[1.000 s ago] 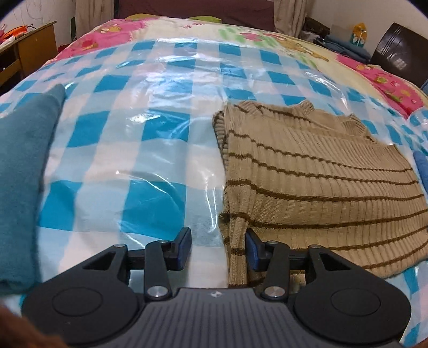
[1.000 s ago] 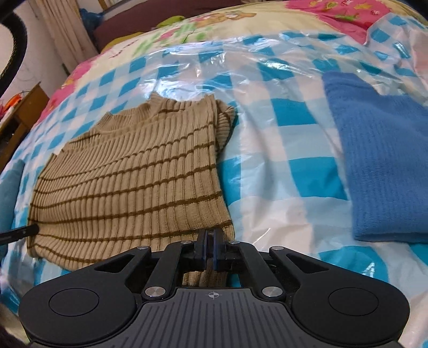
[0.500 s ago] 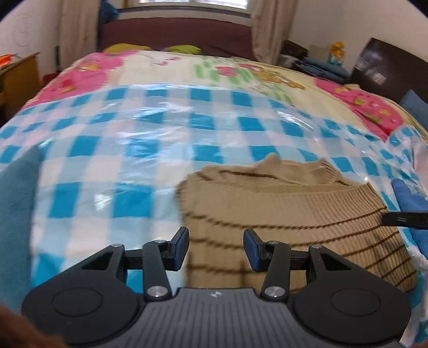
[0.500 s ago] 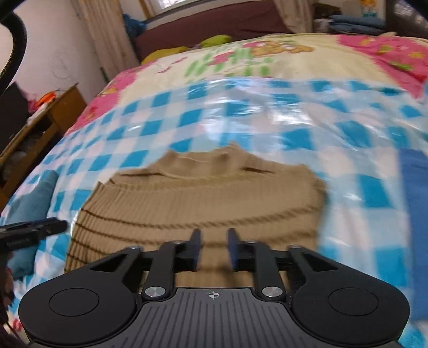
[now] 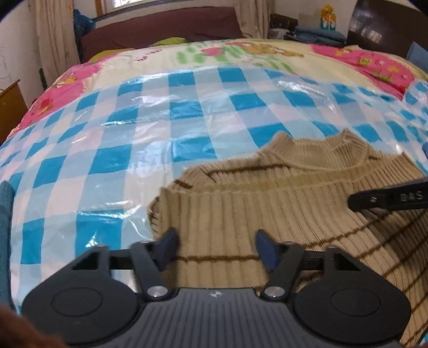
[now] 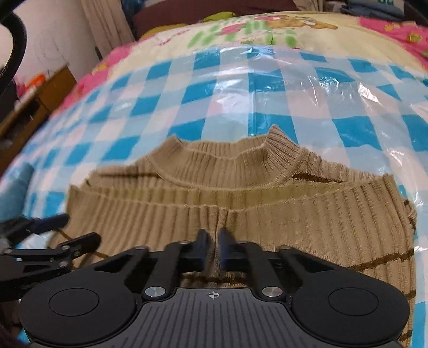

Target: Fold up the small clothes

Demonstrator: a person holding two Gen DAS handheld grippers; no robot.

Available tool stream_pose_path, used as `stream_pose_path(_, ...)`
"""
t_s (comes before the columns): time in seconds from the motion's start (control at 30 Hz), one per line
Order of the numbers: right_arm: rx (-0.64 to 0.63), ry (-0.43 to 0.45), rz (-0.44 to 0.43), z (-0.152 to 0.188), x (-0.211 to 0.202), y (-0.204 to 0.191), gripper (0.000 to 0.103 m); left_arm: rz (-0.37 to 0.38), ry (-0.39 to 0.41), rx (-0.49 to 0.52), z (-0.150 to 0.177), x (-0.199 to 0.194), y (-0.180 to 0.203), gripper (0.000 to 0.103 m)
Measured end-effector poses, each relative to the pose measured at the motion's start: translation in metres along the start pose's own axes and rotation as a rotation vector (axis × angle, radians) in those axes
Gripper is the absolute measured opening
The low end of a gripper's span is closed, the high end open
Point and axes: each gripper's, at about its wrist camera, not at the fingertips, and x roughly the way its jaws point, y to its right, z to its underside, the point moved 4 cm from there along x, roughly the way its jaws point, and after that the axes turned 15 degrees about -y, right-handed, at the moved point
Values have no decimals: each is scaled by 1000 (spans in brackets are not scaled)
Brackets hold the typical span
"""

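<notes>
A tan ribbed sweater (image 5: 267, 208) (image 6: 294, 214) with thin brown stripes lies on the blue-checked plastic sheet (image 5: 174, 112) that covers the bed. It is folded, its ribbed hem resting just below the collar. My right gripper (image 6: 214, 246) is shut on a puckered ridge of the sweater's upper layer near that hem. One of its fingers (image 5: 388, 198) reaches in from the right in the left wrist view. My left gripper (image 5: 216, 243) is open over the sweater's left part, its pads apart with fabric lying between them, and shows at the left (image 6: 53, 241) in the right wrist view.
A teal cloth (image 5: 5, 214) lies at the sheet's left edge. Beyond the sheet is a pink and cream quilt (image 5: 240, 50), then a dark headboard (image 5: 160, 24). A wooden desk (image 6: 40, 93) stands left of the bed. Folded clothes (image 5: 318, 32) sit at the back right.
Both grippers moved up along the sweater toward its collar, and the hem now lies near the collar. The right jaws opened partway, then shut again on the fabric.
</notes>
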Motion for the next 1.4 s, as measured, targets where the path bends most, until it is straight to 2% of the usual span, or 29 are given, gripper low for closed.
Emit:
stream_pose_path(0.1, -2, 46, -21, -2, -15, -3, 5, 16, 6, -36, -8, -1, -9, 34)
stream_pose_path(0.13, 4, 69, -35, -4, -21, -4, 5, 23, 10, -51, -11, -2, -11, 31)
stream_pose_path(0.27, 38, 153, -68, -16, -36, -6, 5, 38, 61, -101, -18, -11, -20, 30)
stream_pose_path(0.33, 61, 145, -47, -21, -25, -2, 5, 55, 77, -126, -17, -13, -25, 30)
stream_pose_path(0.43, 86, 64, -12, -20, 6, 5, 5, 58, 66, -129, -8, -14, -28, 31)
stream_pose_path(0.53, 60, 65, 3, -15, 9, 3, 9, 22, 68, -107, 4, -16, -31, 36)
stream_pose_path(0.57, 51, 62, 2, -15, 7, 1, 12, 6, 58, -101, 6, -13, -33, 38)
stream_pose_path(0.63, 50, 68, -4, -15, 3, 0, 12, -9, 22, -107, 8, -4, -38, 43)
stream_pose_path(0.8, 32, 121, -12, -13, -20, -12, 12, 10, 59, -145, 7, -9, -46, 44)
stream_pose_path(0.93, -20, 105, -47, -9, -23, -36, 14, 36, 68, -173, 12, -16, -52, 44)
stream_pose_path(1.03, -51, 58, -76, -6, -10, -55, 21, 55, 66, -182, 26, -26, -54, 45)
stream_pose_path(1.17, -64, 9, -88, -4, 13, -72, 27, 97, 47, -201, 42, -34, -57, 53)
stream_pose_path(1.2, -59, -2, -95, -5, 18, -75, 33, 110, 35, -193, 45, -34, -56, 55)
stream_pose_path(1.27, -51, -10, -105, -8, 26, -82, 38, 113, 26, -175, 47, -33, -53, 56)
stream_pose_path(1.37, -83, 3, -88, -13, 32, -94, 38, 109, 17, -160, 47, -26, -49, 56)
stream_pose_path(1.4, -100, 1, -57, -14, 35, -97, 34, 100, 11, -153, 47, -22, -48, 56)
